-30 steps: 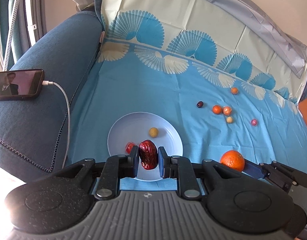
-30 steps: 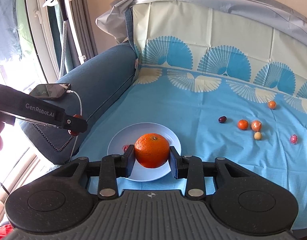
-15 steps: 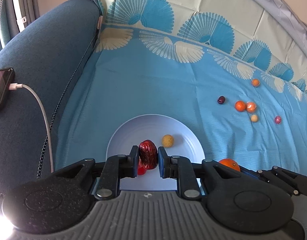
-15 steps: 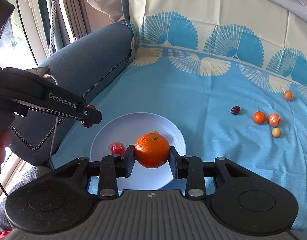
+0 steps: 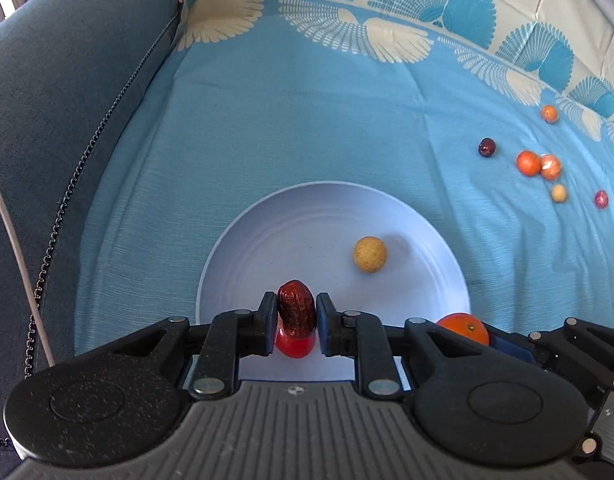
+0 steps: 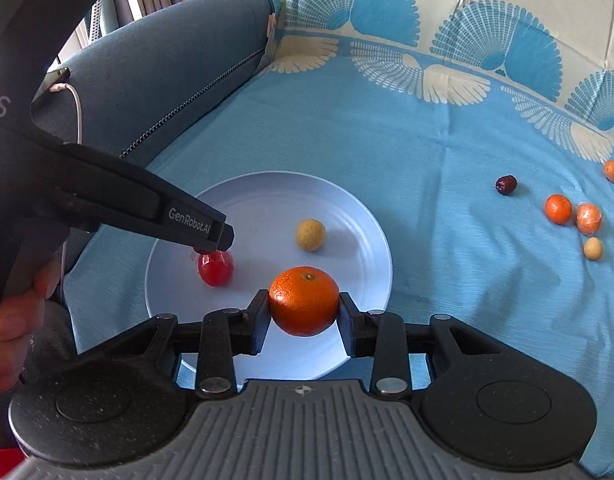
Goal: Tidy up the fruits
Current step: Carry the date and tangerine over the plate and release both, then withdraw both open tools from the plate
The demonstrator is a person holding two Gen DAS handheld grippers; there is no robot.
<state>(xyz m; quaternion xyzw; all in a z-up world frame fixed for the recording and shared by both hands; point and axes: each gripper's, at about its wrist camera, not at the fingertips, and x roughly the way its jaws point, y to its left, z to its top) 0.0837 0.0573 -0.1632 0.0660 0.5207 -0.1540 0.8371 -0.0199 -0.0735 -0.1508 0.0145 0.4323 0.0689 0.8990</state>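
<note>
A pale blue plate (image 5: 307,232) lies on the blue cloth and holds a yellow ball fruit (image 5: 370,254) and a shiny red fruit (image 5: 294,346). My left gripper (image 5: 296,312) hangs low over the plate's near left part with a wrinkled dark red date (image 5: 297,306) upright between its pads. Its jaws are opening, and the pads still touch the date's sides, just above the red fruit. My right gripper (image 6: 304,308) is shut on a mandarin (image 6: 304,300) over the plate's (image 6: 267,200) near edge. In that view the left gripper (image 6: 215,240) hides the date.
Loose fruits lie on the cloth at the right: a dark date (image 6: 506,184), small orange fruits (image 6: 558,209), a yellow ball (image 6: 593,248). A blue sofa armrest (image 5: 67,120) rises on the left with a phone and white cable (image 6: 77,108). A person's hand (image 6: 11,320) holds the left gripper.
Both grippers have come down toward the plate with their fruits. The date now hangs just above the red fruit, and the mandarin is over the plate's near edge.
</note>
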